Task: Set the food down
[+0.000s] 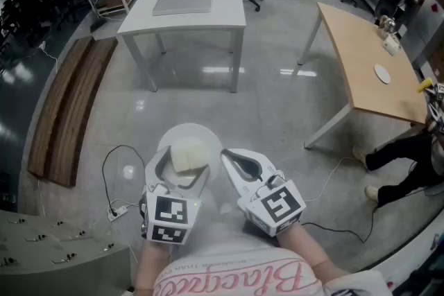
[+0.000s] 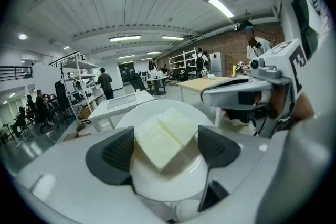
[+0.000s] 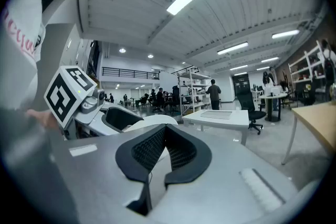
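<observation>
A round white plate [image 1: 186, 138] carries two pale yellow blocks of food [image 1: 187, 157]. It hangs in the air over the grey floor, close to my body. My left gripper [image 1: 182, 170] is shut on the plate, with a dark pad on each side of its near part. In the left gripper view the food [image 2: 167, 134] lies between the pads [image 2: 116, 150] on the plate [image 2: 168, 186]. My right gripper [image 1: 231, 159] floats just right of the plate, shut and empty. In its own view the right gripper [image 3: 164, 147] has its pads pressed together.
A white table [image 1: 187, 21] with a grey mat [image 1: 182, 2] stands ahead. A wooden table [image 1: 368, 59] is at the right, with a seated person's legs [image 1: 399, 159] beside it. Wooden planks [image 1: 66, 107] lie at the left. A cable and power strip [image 1: 118, 210] lie on the floor.
</observation>
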### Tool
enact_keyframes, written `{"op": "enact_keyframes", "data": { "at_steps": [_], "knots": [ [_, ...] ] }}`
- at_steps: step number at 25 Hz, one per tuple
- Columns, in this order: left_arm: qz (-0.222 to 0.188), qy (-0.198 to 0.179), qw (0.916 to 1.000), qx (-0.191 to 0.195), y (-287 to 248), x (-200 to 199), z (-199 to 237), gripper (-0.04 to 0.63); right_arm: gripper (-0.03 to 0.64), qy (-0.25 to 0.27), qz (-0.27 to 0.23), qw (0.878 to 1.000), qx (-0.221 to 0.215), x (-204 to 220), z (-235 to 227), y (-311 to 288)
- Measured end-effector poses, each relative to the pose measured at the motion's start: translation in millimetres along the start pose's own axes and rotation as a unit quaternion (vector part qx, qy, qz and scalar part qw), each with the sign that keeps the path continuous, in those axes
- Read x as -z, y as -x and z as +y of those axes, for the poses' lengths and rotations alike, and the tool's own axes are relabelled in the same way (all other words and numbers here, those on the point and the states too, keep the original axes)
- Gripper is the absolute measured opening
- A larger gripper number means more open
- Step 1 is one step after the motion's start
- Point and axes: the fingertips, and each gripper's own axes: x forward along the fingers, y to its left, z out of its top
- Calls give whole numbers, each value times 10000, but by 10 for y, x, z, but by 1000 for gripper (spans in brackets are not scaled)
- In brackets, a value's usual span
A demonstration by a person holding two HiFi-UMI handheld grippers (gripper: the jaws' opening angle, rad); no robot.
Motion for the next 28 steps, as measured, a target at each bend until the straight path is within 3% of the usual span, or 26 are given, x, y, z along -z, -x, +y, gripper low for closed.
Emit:
{"op": "enact_keyframes", "data": {
  "at_steps": [6,18,28],
  "knots": [
    [61,27,9999,80,-121,14,-7,377,0,444,-252,9984,-249,-112,46,-78],
    [160,156,9997,110,-444,-38,257,377,2,-168,-352,9991,-191,-106,-313,-352],
    [218,209,9993,207,-958,-195,677,377,2,-139,-52,9995,-265,-83,-702,-894]
  ]
}}
